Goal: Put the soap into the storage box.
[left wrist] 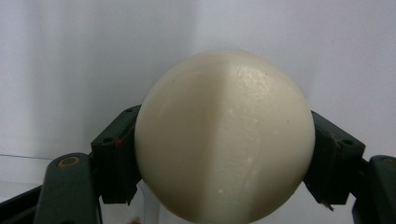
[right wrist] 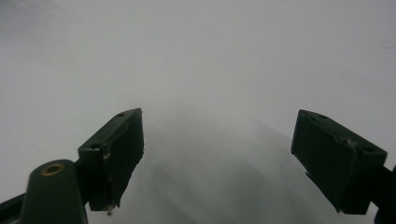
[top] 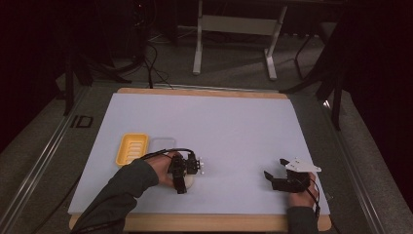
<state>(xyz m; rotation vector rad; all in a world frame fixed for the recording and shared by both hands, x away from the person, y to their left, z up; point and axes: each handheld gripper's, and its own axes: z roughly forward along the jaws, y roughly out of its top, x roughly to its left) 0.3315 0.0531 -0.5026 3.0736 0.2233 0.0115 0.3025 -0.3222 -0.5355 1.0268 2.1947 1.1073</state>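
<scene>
A cream, rounded bar of soap (left wrist: pixel 219 107) sits between the two black jaws of my left gripper (left wrist: pixel 223 154), and the pads press on both of its sides. In the high view the left gripper (top: pixel 181 181) is low over the white mat, front left, with the soap (top: pixel 190 180) pale beneath it. A yellow ribbed soap dish (top: pixel 131 148) lies just behind and to the left of that hand. My right gripper (top: pixel 274 167) rests at the front right, jaws wide apart. The right gripper (right wrist: pixel 219 135) has only bare mat between its fingers.
A clear, shallow lid or tray (top: pixel 163 143) lies beside the yellow dish on its right. The white mat (top: pixel 219 122) covers a wooden board (top: pixel 204 223). Beyond the table are cables and a metal stand's legs (top: pixel 234 44) on the floor.
</scene>
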